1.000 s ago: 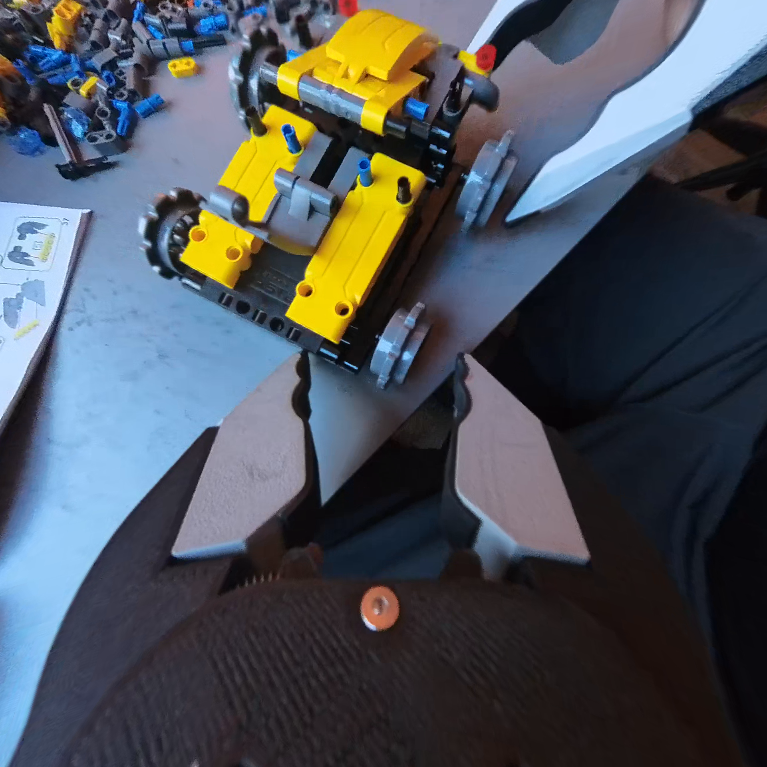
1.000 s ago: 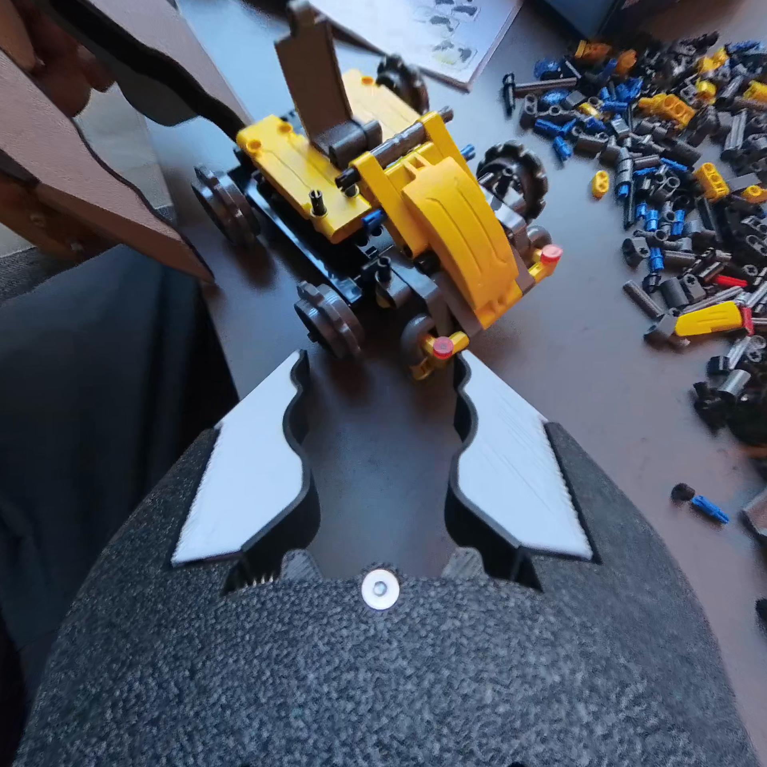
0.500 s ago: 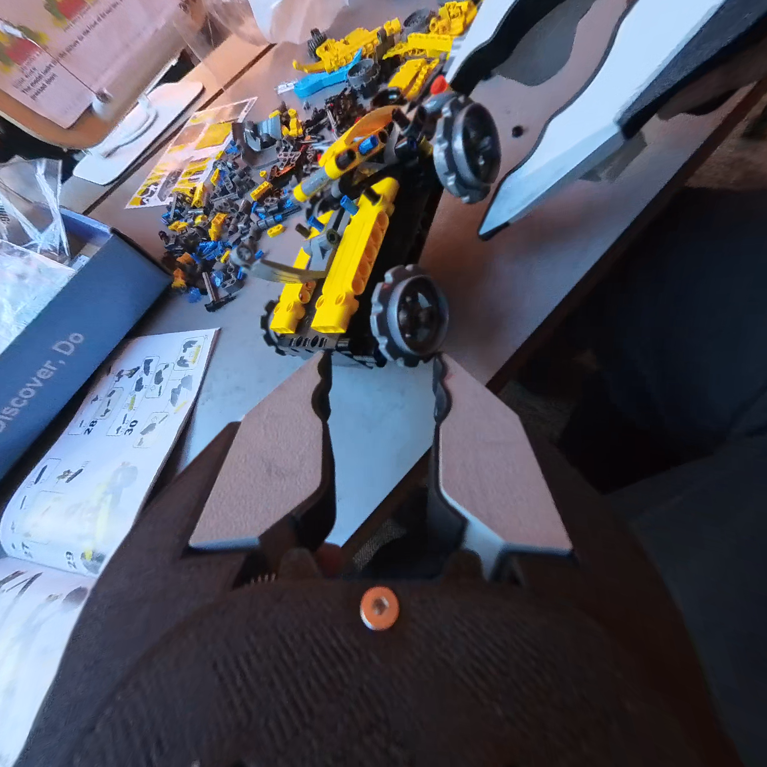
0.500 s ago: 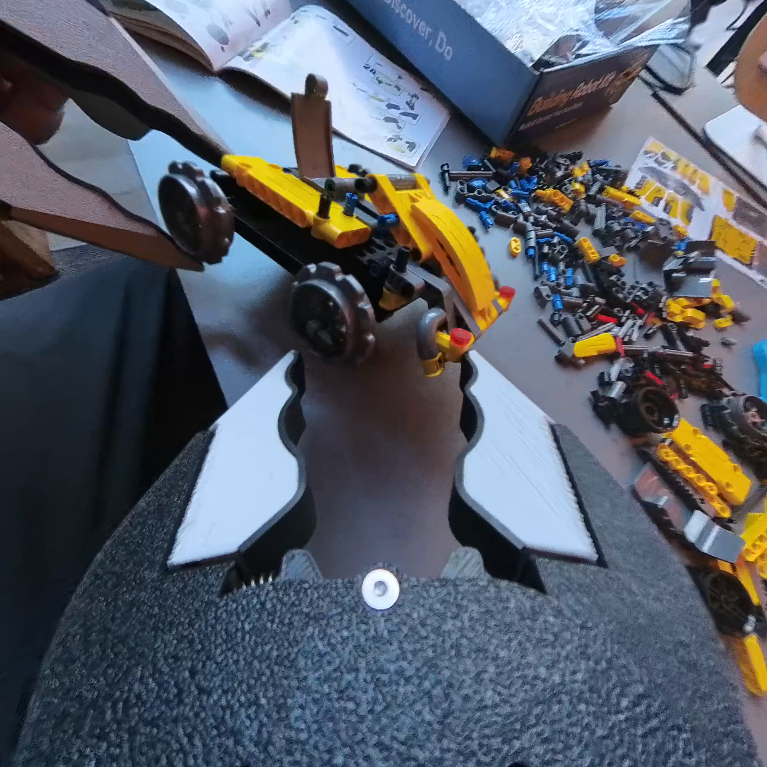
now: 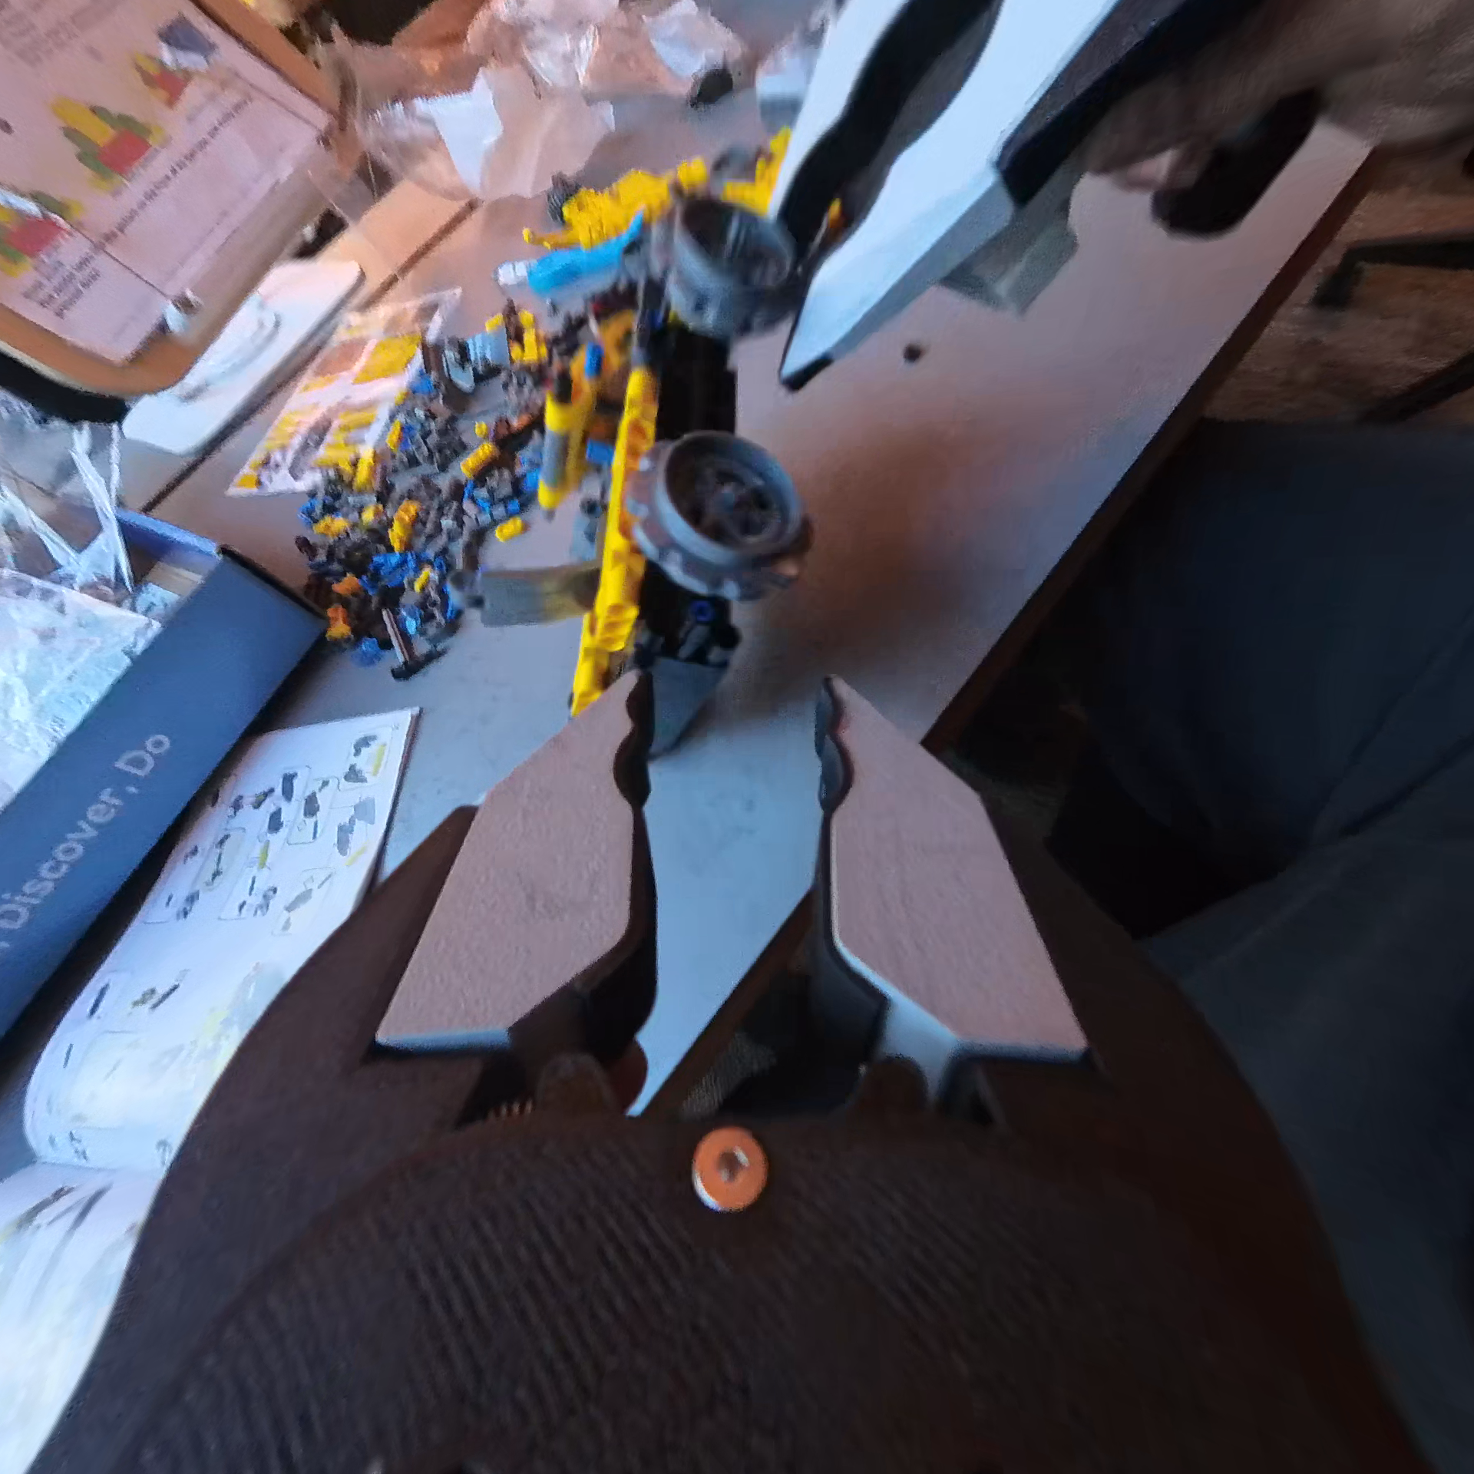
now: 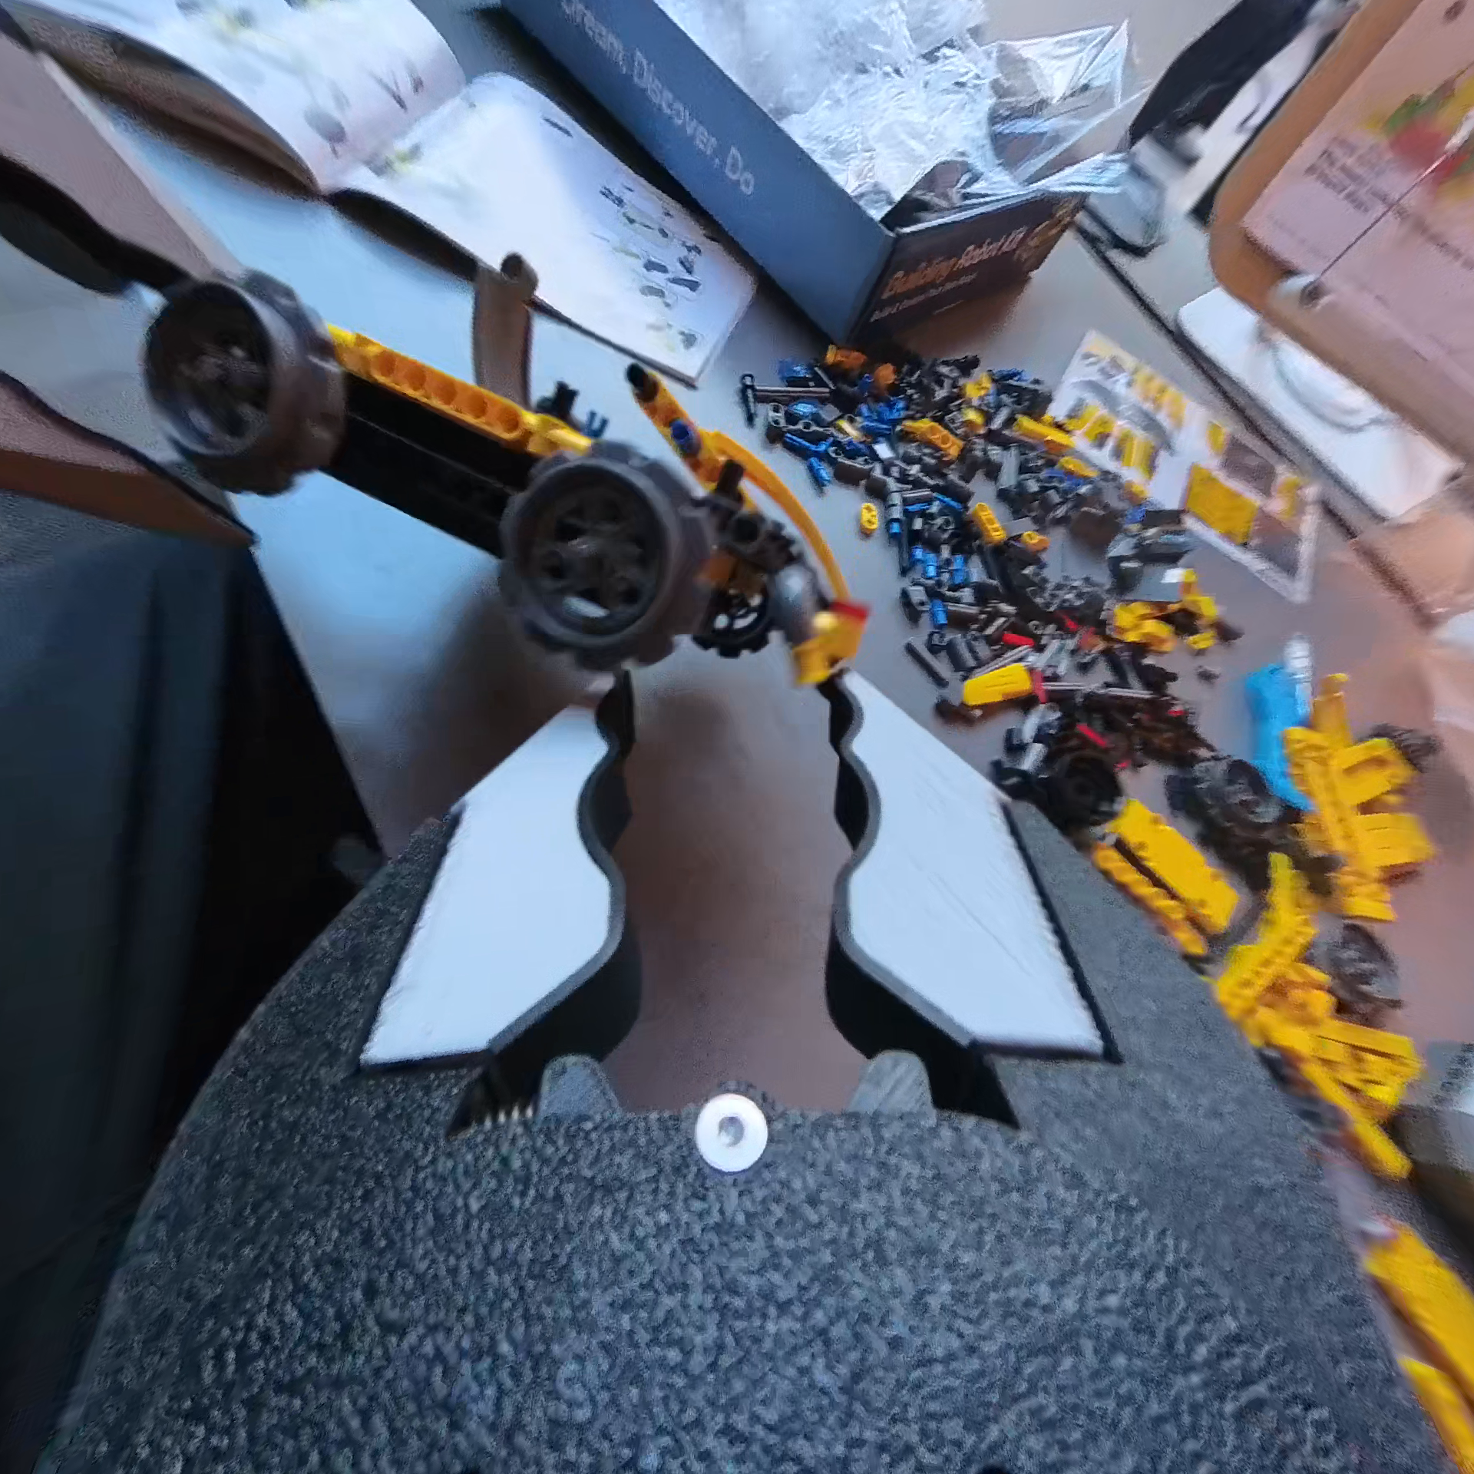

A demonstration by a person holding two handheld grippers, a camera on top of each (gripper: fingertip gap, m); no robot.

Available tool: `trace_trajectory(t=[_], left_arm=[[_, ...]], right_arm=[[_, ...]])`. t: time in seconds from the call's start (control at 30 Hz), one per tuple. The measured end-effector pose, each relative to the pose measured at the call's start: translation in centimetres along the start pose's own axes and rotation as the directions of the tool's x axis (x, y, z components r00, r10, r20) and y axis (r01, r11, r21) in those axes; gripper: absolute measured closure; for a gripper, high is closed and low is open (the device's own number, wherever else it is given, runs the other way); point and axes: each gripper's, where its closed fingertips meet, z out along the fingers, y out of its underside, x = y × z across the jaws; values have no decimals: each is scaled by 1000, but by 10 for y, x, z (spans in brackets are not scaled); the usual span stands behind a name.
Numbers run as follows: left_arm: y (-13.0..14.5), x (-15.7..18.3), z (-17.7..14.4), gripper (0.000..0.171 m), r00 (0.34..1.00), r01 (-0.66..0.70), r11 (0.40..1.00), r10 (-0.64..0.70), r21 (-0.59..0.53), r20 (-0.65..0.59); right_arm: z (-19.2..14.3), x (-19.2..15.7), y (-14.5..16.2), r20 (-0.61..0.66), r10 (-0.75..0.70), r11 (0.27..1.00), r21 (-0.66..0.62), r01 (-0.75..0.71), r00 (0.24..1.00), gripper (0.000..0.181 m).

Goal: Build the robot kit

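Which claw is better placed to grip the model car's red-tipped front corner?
Right, probably: the right claw is open with the red-tipped corner just beyond its fingertip, while the left claw, also open, sits at the opposite end of the model car.

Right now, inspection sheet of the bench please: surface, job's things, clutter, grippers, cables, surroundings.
Surface: grey table, bare between the right gripper's fingers.
Job's things: yellow-and-black toy car, tipped onto its side near the table edge, grey wheels facing outward.
Clutter: pile of loose parts; larger yellow pieces; open booklet; blue box with plastic bags.
Grippers: left gripper open, tips just short of the car's end; right gripper open, tips close to the car's front wheel; contact cannot be told.
Cables: nothing seen.
Surroundings: dark fabric below the table edge; printed board behind.
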Motion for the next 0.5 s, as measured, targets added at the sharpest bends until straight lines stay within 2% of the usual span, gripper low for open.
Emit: trace_trajectory(t=[0.07, 0.1, 0.13, 0.2, 0.23, 0.33, 0.4, 0.5], left_arm=[[-12, -2, 0, 139, 1000, -14, 999, 12, 49, 28], [-12, -4, 2, 148, 999, -28, 999, 26, 41, 46], [-8, -9, 5, 154, 997, -36, 999, 35, 12, 70], [-1, -15, 14, 136, 995, -29, 999, 32, -28, 98], [0, -14, 16, 136, 995, -28, 999, 30, -27, 96], [0, -19, 20, 132, 985, -88, 996, 90, -18, 146], [10, -22, 22, 127, 975, -134, 989, 144, -69, 168], [24, -20, 21, 122, 988, -60, 994, 72, -87, 139]], right_arm=[[-2, -7, -8, 80, 79, 996, 41, -82, 994, 155], [0, -4, -7, 73, 98, 994, 33, -101, 993, 147], [3, -2, -4, 61, 99, 995, 16, -100, 993, 149], [10, -1, 3, 74, 114, 993, -23, -112, 991, 141], [12, -5, 4, 99, 130, 991, -25, -128, 987, 137], [12, -7, -4, 109, 135, 990, 23, -139, 985, 149], [13, -2, -1, 83, 119, 993, 9, -120, 989, 153], [11, 6, 11, 62, 130, 991, -16, -130, 990, 146]])
